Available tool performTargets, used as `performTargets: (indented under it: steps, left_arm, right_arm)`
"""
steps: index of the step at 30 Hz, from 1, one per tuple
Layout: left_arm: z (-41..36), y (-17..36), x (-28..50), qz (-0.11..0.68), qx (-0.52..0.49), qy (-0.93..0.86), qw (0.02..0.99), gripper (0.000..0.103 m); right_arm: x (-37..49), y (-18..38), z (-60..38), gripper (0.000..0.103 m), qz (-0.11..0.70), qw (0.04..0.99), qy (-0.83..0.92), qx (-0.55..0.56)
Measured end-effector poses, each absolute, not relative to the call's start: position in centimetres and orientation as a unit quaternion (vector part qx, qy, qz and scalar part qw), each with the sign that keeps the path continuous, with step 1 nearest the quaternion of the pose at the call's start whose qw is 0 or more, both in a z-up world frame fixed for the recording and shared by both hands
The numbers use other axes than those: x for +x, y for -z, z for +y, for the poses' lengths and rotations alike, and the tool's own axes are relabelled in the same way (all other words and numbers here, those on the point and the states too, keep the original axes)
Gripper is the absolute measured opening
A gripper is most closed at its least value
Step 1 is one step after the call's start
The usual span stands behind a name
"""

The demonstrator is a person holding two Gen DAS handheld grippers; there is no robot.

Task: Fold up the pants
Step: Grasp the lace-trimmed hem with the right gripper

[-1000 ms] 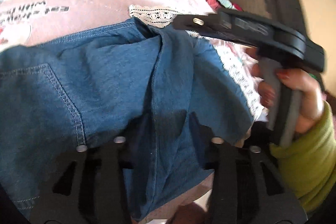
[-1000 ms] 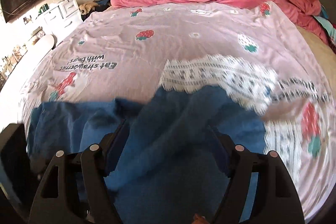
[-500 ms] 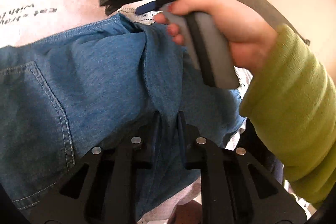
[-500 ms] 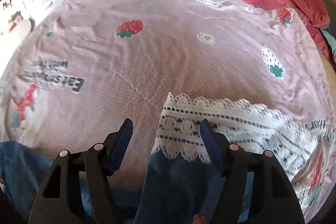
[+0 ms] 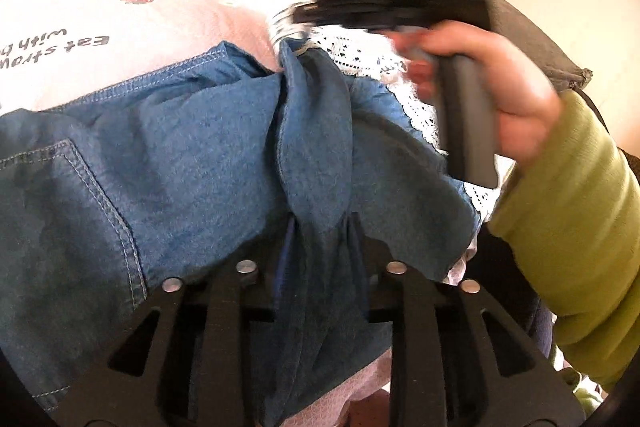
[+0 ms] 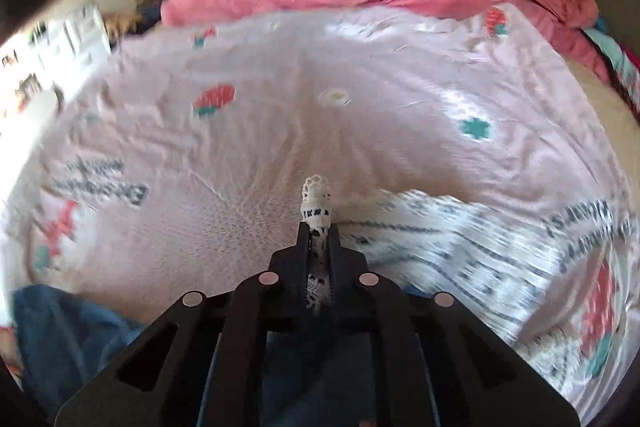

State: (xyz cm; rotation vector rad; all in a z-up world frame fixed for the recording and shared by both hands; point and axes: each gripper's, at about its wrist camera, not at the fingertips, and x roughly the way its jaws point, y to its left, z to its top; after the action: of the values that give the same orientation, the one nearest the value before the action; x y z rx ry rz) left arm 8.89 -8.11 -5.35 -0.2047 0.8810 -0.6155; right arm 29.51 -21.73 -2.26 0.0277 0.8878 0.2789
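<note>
The right gripper (image 6: pixel 319 227) has closed tight on the white lace hem (image 6: pixel 316 199) of the pants (image 5: pixel 200 155), a tuft of lace poking out past its tips. The left gripper (image 5: pixel 320 239) pinches a bunched fold of blue denim; its jaws have just eased apart slightly with the cloth between them. The pants lie spread on a pink strawberry-print bedsheet (image 6: pixel 360 87), back pocket (image 5: pixel 68 195) up. A hand (image 5: pixel 504 99) in a green sleeve (image 5: pixel 572 227) grips the right tool's handle.
</note>
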Motion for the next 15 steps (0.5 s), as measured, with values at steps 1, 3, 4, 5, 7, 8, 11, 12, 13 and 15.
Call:
performTargets:
  steps: [1,3,4,5,7,8,11,12,13,15]
  left_arm:
    - [-8.2,5.3,8.9,0.418,-0.095,0.291,0.855,0.020]
    - [-8.4,5.2,9.4,0.414,-0.091,0.287,0.859,0.020]
    - [-8.5,5.3,10.2,0.413,-0.087,0.284,0.861,0.020]
    - [-8.6,5.3,10.3,0.411,-0.083,0.281,0.863,0.020]
    - [-8.7,5.1,10.3,0.408,-0.071,0.275,0.868,0.020]
    - [-8.6,5.2,10.0,0.406,-0.065,0.274,0.869,0.020]
    - [-8.7,5.0,9.7,0.401,-0.049,0.269,0.874,0.012]
    - [-8.7,4.9,9.6,0.398,-0.045,0.269,0.876,0.006]
    - [-8.6,4.8,9.4,0.395,-0.043,0.270,0.877,0.005]
    - [-8.3,4.7,9.2,0.393,-0.039,0.268,0.879,0.004]
  right_arm:
    - [28.7,1.5,-23.0,0.008,0.420,0.897,-0.137,0.029]
    - [27.1,0.2,-25.3,0.008,0.403,0.905,-0.133,0.046]
    - [26.5,-0.3,-26.0,0.008,0.396,0.908,-0.129,0.052]
    - [25.6,-0.8,-27.3,0.008,0.387,0.912,-0.122,0.061]
    - [24.1,-1.4,-29.8,0.008,0.372,0.918,-0.109,0.083]
    - [23.4,-1.6,-30.8,0.008,0.369,0.919,-0.106,0.094]
    - [21.3,-1.4,-34.2,0.008,0.366,0.916,-0.093,0.132]
    - [20.4,-1.1,-35.2,0.008,0.369,0.913,-0.089,0.148]
    - [19.6,-0.7,-36.0,0.008,0.373,0.910,-0.089,0.161]
    - [17.9,0.1,-37.3,0.008,0.380,0.903,-0.087,0.179]
